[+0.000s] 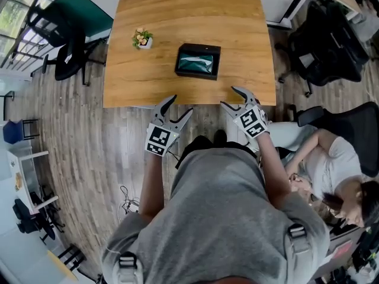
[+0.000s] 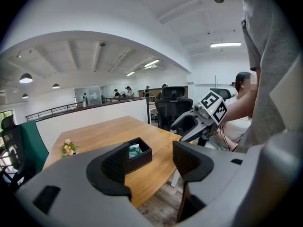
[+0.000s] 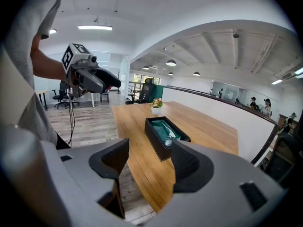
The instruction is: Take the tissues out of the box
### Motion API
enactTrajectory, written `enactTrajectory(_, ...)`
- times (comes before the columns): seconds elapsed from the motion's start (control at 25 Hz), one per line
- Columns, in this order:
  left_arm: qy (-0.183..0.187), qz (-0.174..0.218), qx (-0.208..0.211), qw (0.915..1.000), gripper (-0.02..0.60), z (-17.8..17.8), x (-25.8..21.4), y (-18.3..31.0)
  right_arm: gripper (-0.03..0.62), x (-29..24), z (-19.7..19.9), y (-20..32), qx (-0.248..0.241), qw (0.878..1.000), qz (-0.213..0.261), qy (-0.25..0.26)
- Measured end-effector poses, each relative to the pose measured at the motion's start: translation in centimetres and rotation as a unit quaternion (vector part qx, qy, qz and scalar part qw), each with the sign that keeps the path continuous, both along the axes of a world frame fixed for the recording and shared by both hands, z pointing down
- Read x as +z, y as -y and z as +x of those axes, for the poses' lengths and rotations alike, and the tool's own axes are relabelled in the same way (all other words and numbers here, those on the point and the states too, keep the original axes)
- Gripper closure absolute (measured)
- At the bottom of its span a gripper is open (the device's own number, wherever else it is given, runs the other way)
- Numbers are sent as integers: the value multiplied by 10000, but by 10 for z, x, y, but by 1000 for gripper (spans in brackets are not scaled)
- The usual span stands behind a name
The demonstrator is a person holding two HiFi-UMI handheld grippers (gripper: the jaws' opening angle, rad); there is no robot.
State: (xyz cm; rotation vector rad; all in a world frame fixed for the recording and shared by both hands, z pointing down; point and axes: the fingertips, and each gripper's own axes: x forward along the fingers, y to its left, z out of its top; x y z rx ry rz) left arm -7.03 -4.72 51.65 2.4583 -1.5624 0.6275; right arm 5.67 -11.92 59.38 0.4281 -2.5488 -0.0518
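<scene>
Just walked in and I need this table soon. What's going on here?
A person standing at the wooden table holds a tool in each hand. The left tool and right tool are both open and empty, at the table's near edge. The black box sits further in, tissues inside it, untouched. A small potted plant stands to its left.

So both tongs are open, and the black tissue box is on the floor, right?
No. The black rectangular tissue box sits on the light wooden table, not the floor, as the head view shows. The left tongs and right tongs are open.
</scene>
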Motion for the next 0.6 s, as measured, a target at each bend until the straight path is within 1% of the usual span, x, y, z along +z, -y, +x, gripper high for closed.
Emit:
enactTrajectory(0.32, -70, -17, 173, 9998, 296, -12, 2, 35, 306, 1, -8, 22, 151, 9998, -26, -126)
enactTrajectory(0.6, -172, -106, 617, 9979, 296, -30, 4, 78, 306, 0, -16, 49, 566, 9980, -87, -258)
